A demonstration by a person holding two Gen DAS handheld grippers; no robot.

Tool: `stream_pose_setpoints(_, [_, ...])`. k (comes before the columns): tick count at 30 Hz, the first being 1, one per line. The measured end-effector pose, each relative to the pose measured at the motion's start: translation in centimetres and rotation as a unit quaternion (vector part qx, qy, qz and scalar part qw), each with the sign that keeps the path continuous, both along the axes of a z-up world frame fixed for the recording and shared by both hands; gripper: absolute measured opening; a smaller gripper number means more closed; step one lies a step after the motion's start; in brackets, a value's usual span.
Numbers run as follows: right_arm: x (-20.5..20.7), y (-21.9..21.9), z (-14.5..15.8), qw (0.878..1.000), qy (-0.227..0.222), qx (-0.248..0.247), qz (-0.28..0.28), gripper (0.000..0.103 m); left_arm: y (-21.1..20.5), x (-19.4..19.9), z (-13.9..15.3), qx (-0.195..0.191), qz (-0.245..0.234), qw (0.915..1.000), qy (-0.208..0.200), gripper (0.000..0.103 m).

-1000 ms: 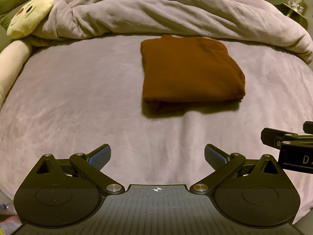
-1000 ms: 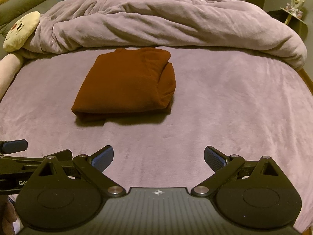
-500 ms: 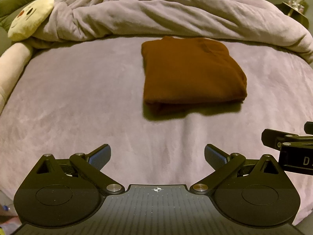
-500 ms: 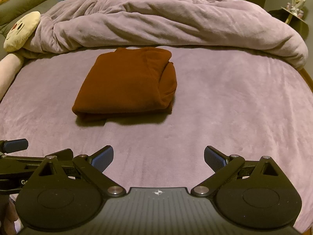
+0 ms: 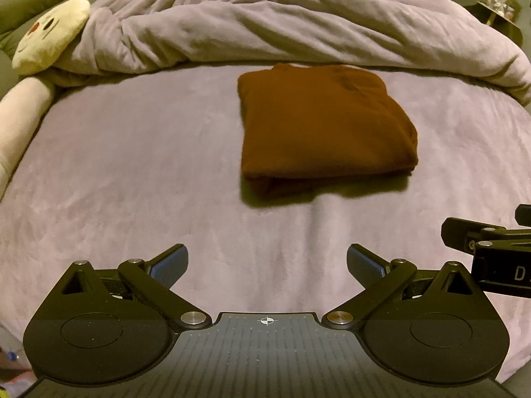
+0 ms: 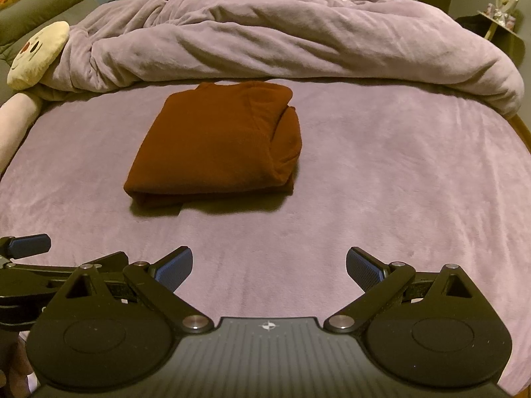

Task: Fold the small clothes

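A brown garment lies folded into a thick rectangle on the mauve bed sheet, near the middle of the bed. My left gripper hovers open over the sheet, well short of the garment's near edge, with nothing between its blue pads. My right gripper is open too, empty, and equally far back, with the garment ahead and to its left. Each gripper shows at the edge of the other's view: the right one and the left one.
A bunched mauve duvet runs across the far side of the bed behind the garment. A cream face-shaped cushion and a pale bolster sit at the left. The bed's right edge curves nearby.
Both views have crept slightly; the garment sits a little lower in each frame. Both grippers stay open and the garment has not moved on the bed.
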State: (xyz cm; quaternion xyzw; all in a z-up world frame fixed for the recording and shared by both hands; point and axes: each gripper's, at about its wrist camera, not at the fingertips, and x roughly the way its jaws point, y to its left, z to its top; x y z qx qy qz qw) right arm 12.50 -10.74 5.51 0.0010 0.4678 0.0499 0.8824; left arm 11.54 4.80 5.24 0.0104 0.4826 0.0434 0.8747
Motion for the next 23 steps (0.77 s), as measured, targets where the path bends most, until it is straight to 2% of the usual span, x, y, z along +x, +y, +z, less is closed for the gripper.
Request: stream_pose_setpoints(23, [0.18, -0.07, 0.51, 1.0, -0.003, -0.006, 0.0, 0.099, 0.28, -0.27, 0.28, -0.001, 0.0, 1.0, -0.006, 0.103])
